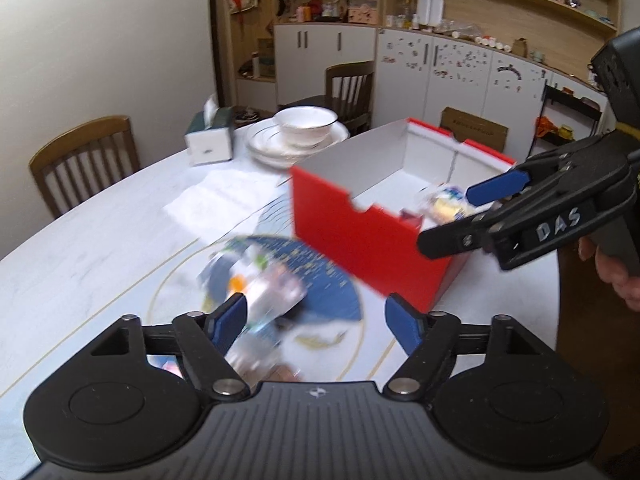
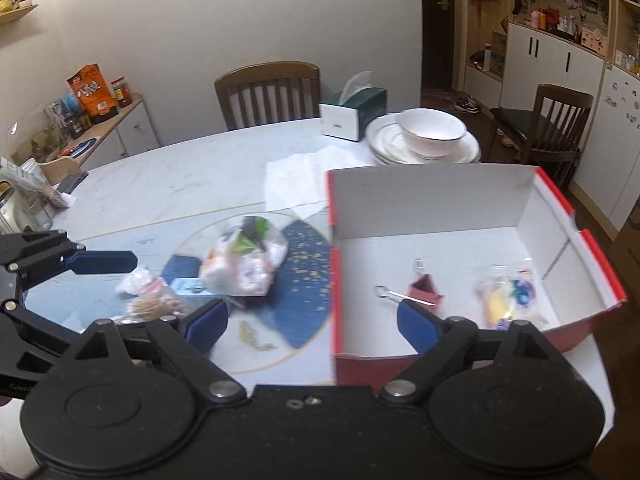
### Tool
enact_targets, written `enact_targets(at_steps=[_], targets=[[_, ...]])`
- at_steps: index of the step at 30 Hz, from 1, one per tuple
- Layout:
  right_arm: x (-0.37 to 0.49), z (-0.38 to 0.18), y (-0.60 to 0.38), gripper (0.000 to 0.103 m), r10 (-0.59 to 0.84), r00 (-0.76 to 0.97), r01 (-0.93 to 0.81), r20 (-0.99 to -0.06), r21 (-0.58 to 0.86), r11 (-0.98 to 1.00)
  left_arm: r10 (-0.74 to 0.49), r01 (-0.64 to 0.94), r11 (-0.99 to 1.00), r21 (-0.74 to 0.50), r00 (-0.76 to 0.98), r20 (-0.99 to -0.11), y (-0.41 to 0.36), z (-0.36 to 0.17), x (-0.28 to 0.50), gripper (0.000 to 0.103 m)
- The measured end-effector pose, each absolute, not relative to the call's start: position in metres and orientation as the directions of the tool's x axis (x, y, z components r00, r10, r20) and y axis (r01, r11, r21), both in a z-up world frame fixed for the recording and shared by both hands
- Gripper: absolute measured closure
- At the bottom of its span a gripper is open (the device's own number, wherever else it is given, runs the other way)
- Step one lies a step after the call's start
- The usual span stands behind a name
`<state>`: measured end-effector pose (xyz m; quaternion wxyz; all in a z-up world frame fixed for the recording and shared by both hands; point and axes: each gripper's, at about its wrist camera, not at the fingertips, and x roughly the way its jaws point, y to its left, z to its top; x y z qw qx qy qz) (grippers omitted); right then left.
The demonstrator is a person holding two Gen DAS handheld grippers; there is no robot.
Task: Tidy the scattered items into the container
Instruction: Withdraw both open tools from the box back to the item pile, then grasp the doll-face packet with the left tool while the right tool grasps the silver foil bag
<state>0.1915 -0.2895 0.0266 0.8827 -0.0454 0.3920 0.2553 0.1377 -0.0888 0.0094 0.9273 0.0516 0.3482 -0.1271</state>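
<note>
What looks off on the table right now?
Nothing spilled or broken. A few snack packets still lie loose on the blue mat, outside the red box, which already holds a binder clip and one packet. A crumpled tissue lies loose behind the box.

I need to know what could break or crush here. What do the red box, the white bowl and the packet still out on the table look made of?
Red box: likely cardboard, matte red outside, plain white inside, with thin folded walls.
White bowl: looks like glazed ceramic, glossy with a thin dark rim line.
Packet: probably thin clear plastic film, crinkled and shiny; blur leaves its contents unclear.
</note>
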Motion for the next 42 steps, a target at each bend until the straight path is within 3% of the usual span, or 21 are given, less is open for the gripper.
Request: enact_targets(at_steps=[8,18,29,42], targets=[[0.177,0.019,-0.254,0.01,0.423,0.544,-0.505,-0.725,0.12,0.854,-0.124,0.184,0.983,0.014,0.717,-0.686,-0.038,-0.008,0.109,0.025],[0.165,-0.006,-0.211,0.01,0.423,0.486,-0.528,-0.765,0.129,0.839,-0.093,0.148,0.989,0.013,0.687,-0.72,-0.003,-0.037,0.093,0.001],[0.154,-0.039,-0.172,0.005,0.406,0.448,-0.543,-0.796,0.118,0.831,-0.105,0.174,0.985,0.011,0.638,-0.763,0.013,-0.07,0.092,0.001],[0.158,-0.066,-0.145,0.004,0.383,0.39,-0.545,-0.838,0.125,0.829,-0.13,0.196,0.981,-0.001,0.643,-0.755,0.022,-0.083,0.095,0.001]])
